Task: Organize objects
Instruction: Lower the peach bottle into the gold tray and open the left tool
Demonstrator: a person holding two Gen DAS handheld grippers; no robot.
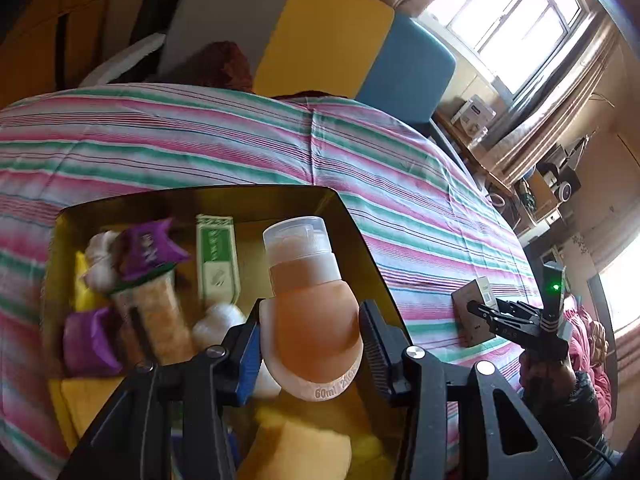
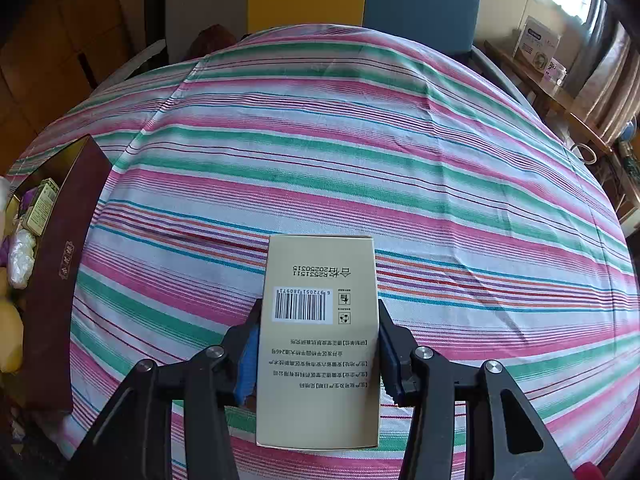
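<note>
My left gripper (image 1: 310, 332) is shut on a soft squeeze bottle (image 1: 312, 312) of orange liquid with a clear flip cap. It holds the bottle over an open box with a gold lining (image 1: 360, 232). Inside the box lie a green-and-white packet (image 1: 216, 256), purple sachets (image 1: 148, 252), white cotton balls (image 1: 218, 320) and yellow sponges (image 1: 300, 448). My right gripper (image 2: 318, 344) is shut on a tan carton (image 2: 320, 320) with a barcode, above the striped cloth. The box's maroon outer wall (image 2: 60, 280) is at the far left in the right wrist view. The left wrist view shows the right gripper (image 1: 480, 312) with the carton (image 1: 468, 300) to the right of the box.
A pink, green and white striped cloth (image 2: 360, 160) covers the table. Chair backs in grey, yellow (image 1: 328, 32) and blue stand behind its far edge. A wooden ledge with a white box (image 2: 536, 44) runs under the window at the right. A hand (image 1: 548, 380) holds the right gripper.
</note>
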